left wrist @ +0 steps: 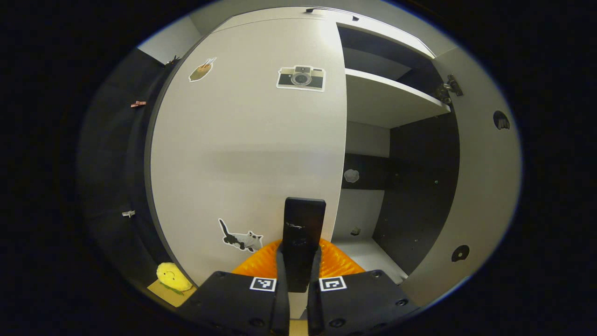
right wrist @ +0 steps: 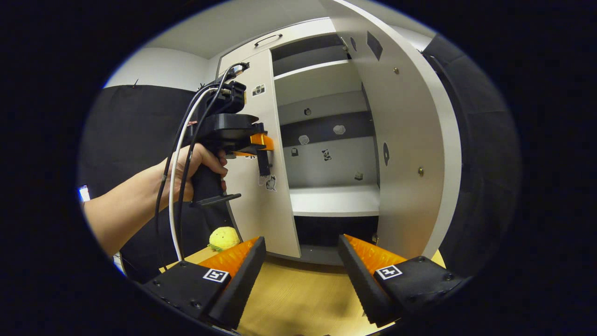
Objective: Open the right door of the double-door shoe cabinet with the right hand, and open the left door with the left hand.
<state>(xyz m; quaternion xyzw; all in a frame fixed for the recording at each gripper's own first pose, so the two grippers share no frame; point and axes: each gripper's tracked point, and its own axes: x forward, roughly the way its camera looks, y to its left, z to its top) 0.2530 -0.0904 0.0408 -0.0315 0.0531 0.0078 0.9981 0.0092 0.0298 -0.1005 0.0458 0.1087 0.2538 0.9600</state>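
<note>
left door (left wrist: 247,154) handle (left wrist: 304,233) between left gripper (left wrist: 298,273) fingers

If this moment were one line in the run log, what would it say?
right door: open | left door: closed | left hand-held gripper: shut, at left door's free edge | right hand-held gripper: open, holding nothing

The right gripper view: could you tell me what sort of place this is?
Probably a staged recording booth rather than a home: black cloth wall, a sticker-covered shoe cabinet on a wooden board, and a hand holding a cabled gripper.
</note>
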